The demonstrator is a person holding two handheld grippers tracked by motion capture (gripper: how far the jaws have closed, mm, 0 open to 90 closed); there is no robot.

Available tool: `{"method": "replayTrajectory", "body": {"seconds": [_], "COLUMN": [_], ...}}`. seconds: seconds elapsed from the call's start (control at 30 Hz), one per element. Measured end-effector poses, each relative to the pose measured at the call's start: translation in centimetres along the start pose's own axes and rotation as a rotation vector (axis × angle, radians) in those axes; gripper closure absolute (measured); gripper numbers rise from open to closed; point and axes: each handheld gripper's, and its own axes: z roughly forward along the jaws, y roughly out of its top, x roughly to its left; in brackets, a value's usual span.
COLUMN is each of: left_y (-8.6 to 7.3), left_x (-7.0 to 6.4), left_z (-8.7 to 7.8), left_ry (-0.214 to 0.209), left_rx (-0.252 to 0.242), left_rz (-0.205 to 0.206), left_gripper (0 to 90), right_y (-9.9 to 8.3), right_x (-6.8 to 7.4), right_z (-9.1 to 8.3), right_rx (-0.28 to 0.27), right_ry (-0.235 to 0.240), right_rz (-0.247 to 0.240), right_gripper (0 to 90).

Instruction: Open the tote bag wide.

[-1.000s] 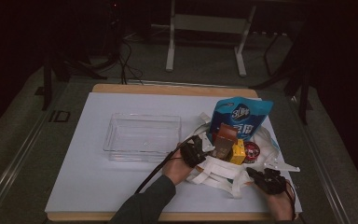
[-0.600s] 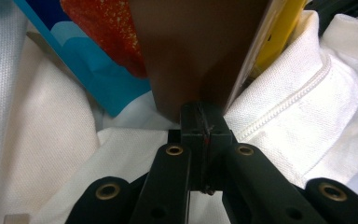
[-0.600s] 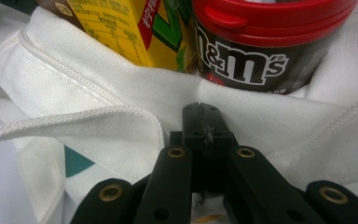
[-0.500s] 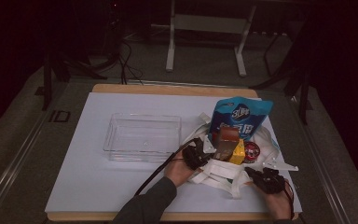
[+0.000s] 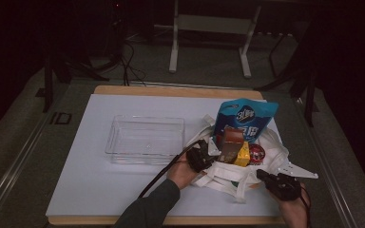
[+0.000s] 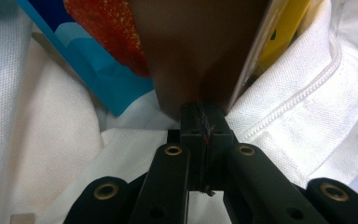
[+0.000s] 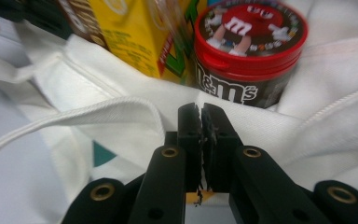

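Observation:
A white cloth tote bag (image 5: 276, 145) lies on the table's right half. It holds a blue snack pouch (image 5: 247, 116), a brown box (image 5: 231, 141), a yellow box (image 5: 243, 155) and a red-lidded M&M's can (image 5: 256, 153). My left gripper (image 5: 201, 155) is at the bag's left rim. In the left gripper view its jaws (image 6: 206, 115) are shut, tips against the brown box (image 6: 200, 46), with nothing seen between them. My right gripper (image 5: 276, 183) is at the bag's near right corner. Its jaws (image 7: 201, 115) are shut over the white fabric (image 7: 331, 121), just short of the can (image 7: 247, 51).
A clear plastic tray (image 5: 145, 137) stands empty left of the bag on the white mat (image 5: 90, 180). Bag handles (image 5: 237, 187) trail toward the table's front edge. A cable runs from the left gripper along the person's forearm (image 5: 157, 199).
Both grippers have stayed at the bag with only slight shifts. The left one has dipped a little toward the front edge. The bag's contents have not visibly moved.

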Motion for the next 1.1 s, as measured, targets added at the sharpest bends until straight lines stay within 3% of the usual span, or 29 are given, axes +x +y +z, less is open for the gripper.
{"method": "replayTrajectory", "body": {"seconds": [0.1,0.23,0.33,0.5,0.6,0.73,0.93,1.1], "left_y": [0.0,-0.1,0.0,0.0,-0.1,-0.1,-0.2,0.0], "left_x": [0.0,0.1,0.1,0.0,0.0,0.2,0.5,1.1], "left_z": [0.0,0.0,0.0,0.1,0.1,-0.7,-2.2,-3.2], "left_ry": [-0.003,-0.007,-0.008,-0.007,-0.005,-0.025,-0.053,-0.092], "left_rx": [0.000,-0.002,-0.002,-0.003,-0.002,-0.018,-0.048,-0.087], "left_rz": [0.002,0.002,0.001,-0.006,-0.007,-0.013,0.016,-0.010], "left_gripper": [89.0,89.0,89.0,89.5,89.3,84.5,76.2,70.7], "right_y": [0.0,0.2,0.3,-0.4,-0.8,-1.2,-1.3,-1.3], "right_x": [0.4,1.4,1.7,1.6,1.4,1.4,1.1,1.2], "right_z": [-1.0,-1.1,0.1,2.0,2.2,2.7,2.9,3.0], "right_rx": [-0.039,-0.040,0.009,0.054,0.036,0.046,0.041,0.044], "right_ry": [0.034,0.080,0.037,0.025,0.036,0.035,0.045,0.035], "right_rz": [-0.007,-0.056,-0.071,-0.052,-0.020,-0.029,-0.020,-0.025], "right_gripper": [81.2,72.4,80.4,86.8,86.7,85.9,85.5,85.3]}}
